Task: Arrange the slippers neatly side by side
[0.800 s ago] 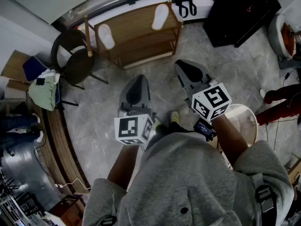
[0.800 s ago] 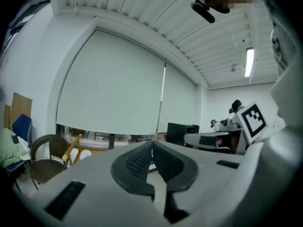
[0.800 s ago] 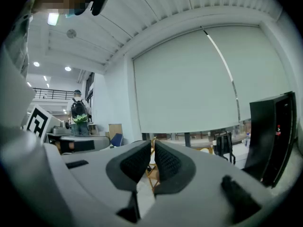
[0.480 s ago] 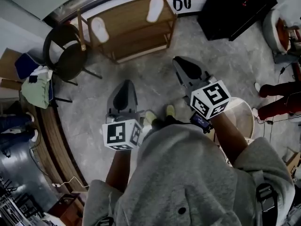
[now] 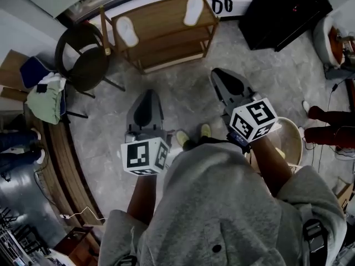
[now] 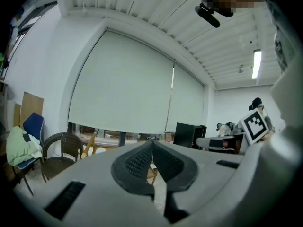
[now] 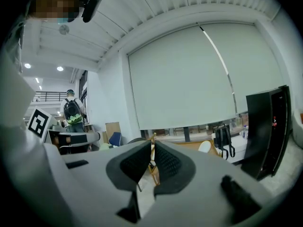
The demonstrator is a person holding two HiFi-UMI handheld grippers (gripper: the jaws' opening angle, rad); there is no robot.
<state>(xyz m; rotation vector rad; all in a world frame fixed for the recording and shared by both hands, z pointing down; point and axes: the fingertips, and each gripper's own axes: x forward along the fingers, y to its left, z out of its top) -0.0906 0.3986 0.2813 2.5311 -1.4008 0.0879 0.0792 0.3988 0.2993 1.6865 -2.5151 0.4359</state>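
Hovering empty, the left gripper (image 5: 148, 95) and right gripper (image 5: 219, 74) are pinched closed. Atop the shelf (image 5: 161, 21), one slipper (image 5: 127, 31) lies well apart from the other slipper (image 5: 193, 10).

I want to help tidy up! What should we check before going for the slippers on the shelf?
1. Both slippers in sight: left slipper and right slipper lie on the wooden shelf: ok.
2. Slippers side by side: not ok, far apart.
3. Left tool empty, jaws together: ok.
4. Right tool empty, jaws together: ok.
5. Tools close to the shelf: not ok, both over the floor.
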